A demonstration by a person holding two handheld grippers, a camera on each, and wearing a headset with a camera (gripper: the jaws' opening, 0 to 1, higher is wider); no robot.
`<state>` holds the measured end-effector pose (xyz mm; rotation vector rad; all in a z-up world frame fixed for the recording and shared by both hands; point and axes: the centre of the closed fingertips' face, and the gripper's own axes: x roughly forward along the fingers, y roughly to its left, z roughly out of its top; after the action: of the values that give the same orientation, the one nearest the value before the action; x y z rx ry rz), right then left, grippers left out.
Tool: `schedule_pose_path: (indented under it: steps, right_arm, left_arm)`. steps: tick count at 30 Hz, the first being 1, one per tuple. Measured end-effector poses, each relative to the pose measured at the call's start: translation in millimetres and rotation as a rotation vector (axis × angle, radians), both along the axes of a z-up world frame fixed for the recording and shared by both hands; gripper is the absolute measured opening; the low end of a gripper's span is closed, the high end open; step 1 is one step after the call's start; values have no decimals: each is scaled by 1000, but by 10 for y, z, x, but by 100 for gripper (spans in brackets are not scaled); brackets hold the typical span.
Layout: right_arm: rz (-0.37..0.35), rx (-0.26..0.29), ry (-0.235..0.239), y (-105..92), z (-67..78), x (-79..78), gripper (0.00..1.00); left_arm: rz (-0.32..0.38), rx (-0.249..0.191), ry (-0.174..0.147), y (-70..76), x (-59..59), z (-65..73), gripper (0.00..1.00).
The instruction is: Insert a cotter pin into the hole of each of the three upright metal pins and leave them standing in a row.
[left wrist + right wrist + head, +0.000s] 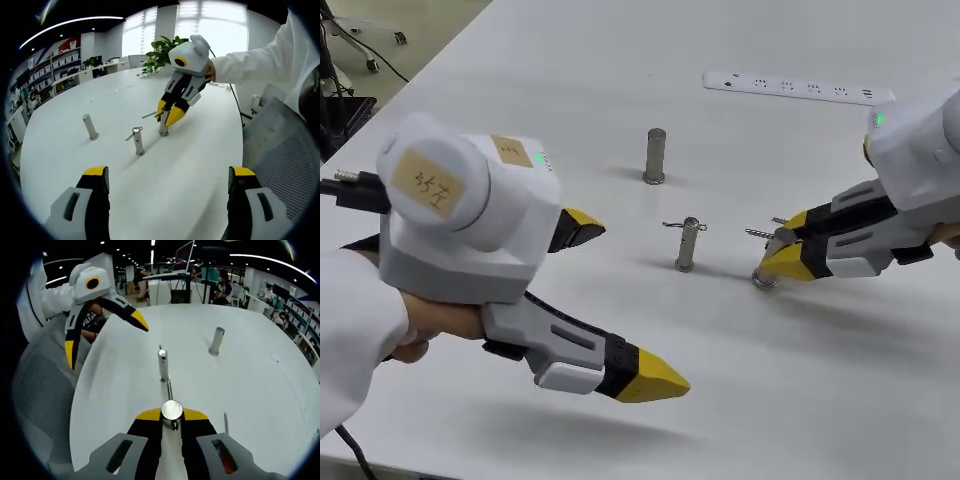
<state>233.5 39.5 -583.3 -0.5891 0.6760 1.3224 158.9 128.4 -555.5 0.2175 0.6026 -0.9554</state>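
Three upright metal pins stand on the white table (820,380). The far pin (655,155) (90,126) (217,341) is bare. A cotter pin (682,225) crosses the top of the middle pin (687,246) (137,141) (163,365). My right gripper (782,258) (171,416) is shut on the third pin (766,272) (171,409) (163,125), and a cotter pin (759,233) sticks out beside its top. My left gripper (625,305) (167,180) hovers open and holds nothing, to the left of the pins.
A white power strip (800,88) lies at the far side of the table. A mesh chair back (280,145) stands beyond the table edge beside the person's white sleeve (250,55). A floor strip and a stand (360,40) lie off the table's left edge.
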Motion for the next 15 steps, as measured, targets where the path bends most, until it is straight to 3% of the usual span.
schedule_pose_path:
  steps: [15]
  right_arm:
    - [6, 13, 0, 41, 5, -16, 9]
  left_arm:
    - [-3, 2, 3, 7, -10, 7, 99]
